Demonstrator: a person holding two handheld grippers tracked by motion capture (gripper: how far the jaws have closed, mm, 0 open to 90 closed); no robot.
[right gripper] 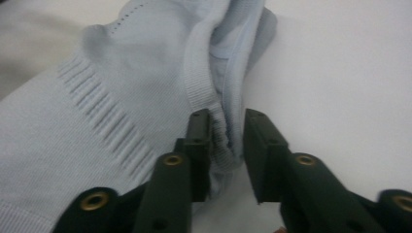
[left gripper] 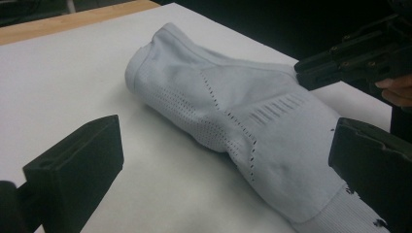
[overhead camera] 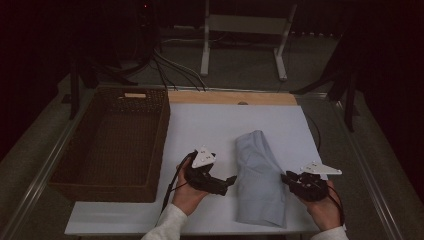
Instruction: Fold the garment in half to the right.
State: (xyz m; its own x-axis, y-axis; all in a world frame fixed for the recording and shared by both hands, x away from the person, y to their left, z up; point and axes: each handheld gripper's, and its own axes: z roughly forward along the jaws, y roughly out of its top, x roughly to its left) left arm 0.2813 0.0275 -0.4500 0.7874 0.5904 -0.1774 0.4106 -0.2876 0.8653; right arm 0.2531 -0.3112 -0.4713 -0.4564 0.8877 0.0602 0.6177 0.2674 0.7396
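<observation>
A light grey-blue knit garment (overhead camera: 257, 175) lies folded on the white board (overhead camera: 210, 125), running from the middle toward the front edge. In the left gripper view the garment (left gripper: 233, 111) shows rows of small holes and slits. My left gripper (overhead camera: 229, 181) rests at its left side, jaws wide open (left gripper: 223, 170) and pressing on nothing. My right gripper (overhead camera: 289, 178) is at the garment's right edge. In the right gripper view its jaws (right gripper: 227, 145) stand slightly apart with the ribbed hem (right gripper: 221, 131) between them, and a thin gap shows at the right pad.
A dark wicker basket (overhead camera: 161, 145) stands along the board's left side with a small pale object at its far end. A wooden strip (overhead camera: 230, 97) borders the back. Cables and a white stand's legs (overhead camera: 280, 65) are on the floor behind.
</observation>
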